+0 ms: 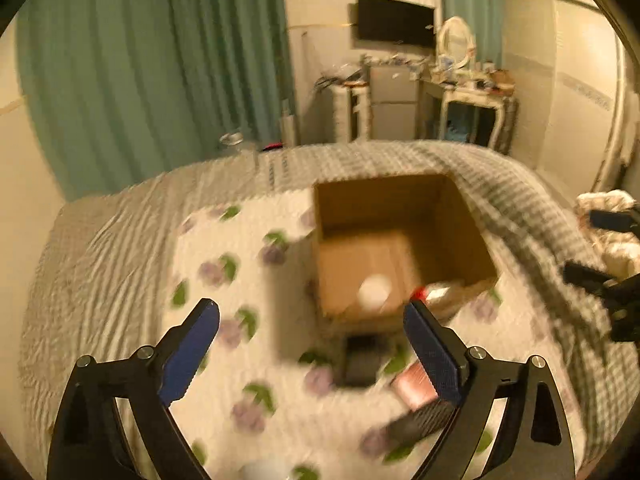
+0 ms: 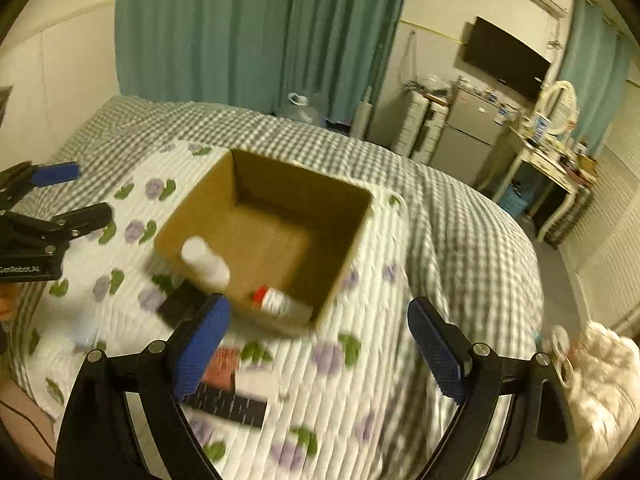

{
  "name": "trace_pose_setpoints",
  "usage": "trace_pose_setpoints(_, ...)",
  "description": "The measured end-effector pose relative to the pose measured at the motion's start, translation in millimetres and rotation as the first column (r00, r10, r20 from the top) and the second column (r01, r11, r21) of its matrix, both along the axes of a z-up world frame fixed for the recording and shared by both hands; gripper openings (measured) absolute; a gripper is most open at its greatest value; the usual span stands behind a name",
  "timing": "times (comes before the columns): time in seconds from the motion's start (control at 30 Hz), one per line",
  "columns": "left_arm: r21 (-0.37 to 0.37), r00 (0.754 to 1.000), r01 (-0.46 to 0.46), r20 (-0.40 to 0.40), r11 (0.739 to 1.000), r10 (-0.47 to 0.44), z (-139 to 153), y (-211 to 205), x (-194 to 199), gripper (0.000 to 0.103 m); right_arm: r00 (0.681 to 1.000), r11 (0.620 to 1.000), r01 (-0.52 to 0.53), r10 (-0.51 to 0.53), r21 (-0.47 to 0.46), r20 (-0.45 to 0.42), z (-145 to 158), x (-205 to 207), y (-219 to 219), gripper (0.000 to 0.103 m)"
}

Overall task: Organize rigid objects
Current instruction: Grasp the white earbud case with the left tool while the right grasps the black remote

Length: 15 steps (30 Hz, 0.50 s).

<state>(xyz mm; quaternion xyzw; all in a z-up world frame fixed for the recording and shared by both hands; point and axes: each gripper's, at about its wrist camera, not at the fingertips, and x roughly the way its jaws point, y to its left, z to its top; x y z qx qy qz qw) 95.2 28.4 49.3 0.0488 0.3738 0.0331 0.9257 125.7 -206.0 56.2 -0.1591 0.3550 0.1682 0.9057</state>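
An open cardboard box (image 1: 472, 224) (image 2: 208, 196) stands on the bed's floral quilt. Inside it are a white bottle (image 1: 374, 293) (image 2: 206, 261) and a red-capped white bottle (image 1: 434, 292) (image 2: 280, 303). In front of the box lie a small black box (image 1: 360, 362) (image 2: 181, 304), a pink item (image 1: 412, 386) (image 2: 220, 364) and a long black item (image 1: 416, 420) (image 2: 226, 402). My left gripper (image 1: 312, 352) is open and empty above the quilt; it also shows in the right wrist view (image 2: 76, 192). My right gripper (image 2: 320, 348) is open and empty, near the box's front corner; it shows at the left wrist view's right edge (image 1: 600, 280).
The quilt (image 2: 360, 380) lies on a green checked bedspread (image 2: 460, 240). A white rounded object (image 1: 262, 470) sits at the quilt's near edge. A white bundle (image 2: 604, 380) lies at the right. Curtains, a fridge and a cluttered dressing table stand beyond the bed.
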Motion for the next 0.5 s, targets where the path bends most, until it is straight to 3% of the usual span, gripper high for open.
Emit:
trace_pose_setpoints(0.17, 0.002, 0.995, -0.089, -0.047, 0.996, 0.089, -41.2, 22.6, -39.6, 0.095, 0.998, 0.997, 0.059, -0.059, 0.052, -0.003, -20.2, -53.6, -4.3, 0.091)
trace_pose_setpoints(0.33, 0.013, 0.985, -0.133, -0.114, 0.991, 0.133, -97.8, 36.0, -61.1, 0.094, 0.992, 0.993, 0.102, -0.096, 0.067, -0.079, -61.7, -71.7, 2.8, 0.091)
trace_pose_setpoints(0.43, 0.026, 0.973, -0.132, -0.187, 0.991, 0.135, -132.1, 39.4, -65.6, 0.085, 0.986, 0.993, 0.106, -0.098, 0.057, -0.137, -83.0, -71.3, 10.3, 0.091)
trace_pose_setpoints(0.5, 0.019, 0.967, -0.124, -0.222, 0.992, 0.125, -147.9, 42.1, -69.3, 0.072, 0.985, 0.995, 0.097, -0.090, 0.039, -0.147, -91.5, -70.5, 16.2, 0.091)
